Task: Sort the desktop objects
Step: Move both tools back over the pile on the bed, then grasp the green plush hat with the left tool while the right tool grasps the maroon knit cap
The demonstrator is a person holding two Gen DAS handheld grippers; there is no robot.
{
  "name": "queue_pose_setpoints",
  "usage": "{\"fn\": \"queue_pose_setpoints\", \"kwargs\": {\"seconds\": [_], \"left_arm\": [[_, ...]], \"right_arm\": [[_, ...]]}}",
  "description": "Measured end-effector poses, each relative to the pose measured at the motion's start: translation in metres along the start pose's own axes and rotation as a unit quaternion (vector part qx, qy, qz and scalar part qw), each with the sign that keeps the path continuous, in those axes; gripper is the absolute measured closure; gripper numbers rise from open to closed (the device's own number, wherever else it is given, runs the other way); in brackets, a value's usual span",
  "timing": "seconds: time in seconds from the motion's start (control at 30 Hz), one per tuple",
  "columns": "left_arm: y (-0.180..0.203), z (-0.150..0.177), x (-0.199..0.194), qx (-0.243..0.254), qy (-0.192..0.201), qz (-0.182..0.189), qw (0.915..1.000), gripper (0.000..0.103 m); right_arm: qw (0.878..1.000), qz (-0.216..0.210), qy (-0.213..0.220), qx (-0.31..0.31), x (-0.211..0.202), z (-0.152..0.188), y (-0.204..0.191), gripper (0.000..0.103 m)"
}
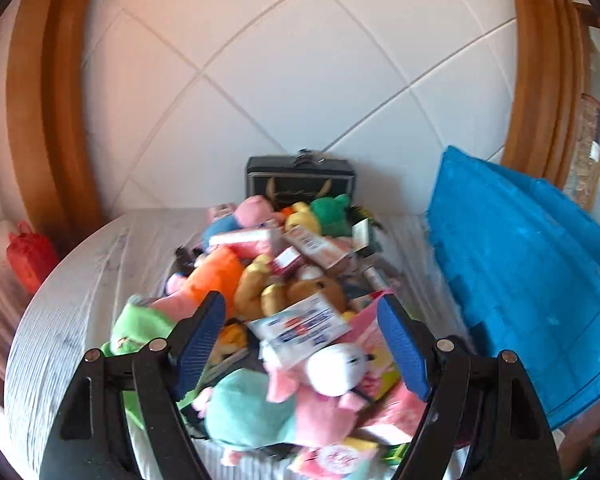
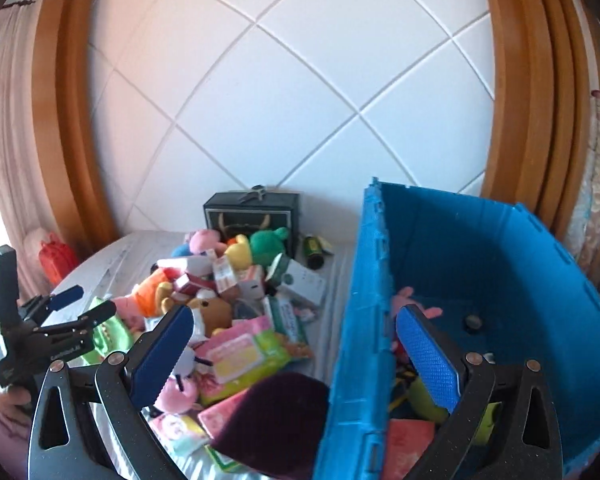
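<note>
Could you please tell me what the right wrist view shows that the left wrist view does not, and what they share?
Only the right wrist view shows the inside of the blue crate, with a pink toy in it, and the open left tool seen from the side. Only the left wrist view shows the white round plush unobstructed, between its own fingers. Both show the toy pile, the black box by the wall and the red bag.
</note>
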State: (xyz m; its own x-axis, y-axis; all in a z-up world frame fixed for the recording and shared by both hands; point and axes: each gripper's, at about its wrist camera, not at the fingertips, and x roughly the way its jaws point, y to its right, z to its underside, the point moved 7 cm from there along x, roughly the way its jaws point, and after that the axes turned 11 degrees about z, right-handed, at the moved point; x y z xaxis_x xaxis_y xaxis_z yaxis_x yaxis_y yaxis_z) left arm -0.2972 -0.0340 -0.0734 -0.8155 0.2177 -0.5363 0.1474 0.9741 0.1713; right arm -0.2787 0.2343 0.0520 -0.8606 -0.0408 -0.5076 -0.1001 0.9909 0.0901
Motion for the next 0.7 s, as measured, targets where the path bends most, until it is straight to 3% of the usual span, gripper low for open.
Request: {"fn": "queue_pose_setpoints", "kwargs": {"seconds": [0.2,0.37,0.53,0.7], "left_arm": [[-0.123,0.048,0.008,-0.053,-0.049,-0.070,0.9950,0.025],[-0.195,0.091,0.024,-0.085,-0.097,-0.093,0.9873,0.025],[-0.233,0.124,0.044,-0.099,-0.141,-0.090,0.9810,0.025],[-0.234,0.114,0.064,-0.079,-0.136,-0.071,0.9851,0.025]], "right_arm": [[0.998,-0.028,-0.050,0.003,0.035,0.036,-0.064,0.000],[0.991,-0.005,-0.132,0.012,0.078,0.093,-0.088,0.000],[0.979,0.031,-0.199,0.025,0.103,0.148,-0.090,0.000],[0.967,0.061,-0.242,0.046,0.119,0.182,-0.085,0.000]]}}
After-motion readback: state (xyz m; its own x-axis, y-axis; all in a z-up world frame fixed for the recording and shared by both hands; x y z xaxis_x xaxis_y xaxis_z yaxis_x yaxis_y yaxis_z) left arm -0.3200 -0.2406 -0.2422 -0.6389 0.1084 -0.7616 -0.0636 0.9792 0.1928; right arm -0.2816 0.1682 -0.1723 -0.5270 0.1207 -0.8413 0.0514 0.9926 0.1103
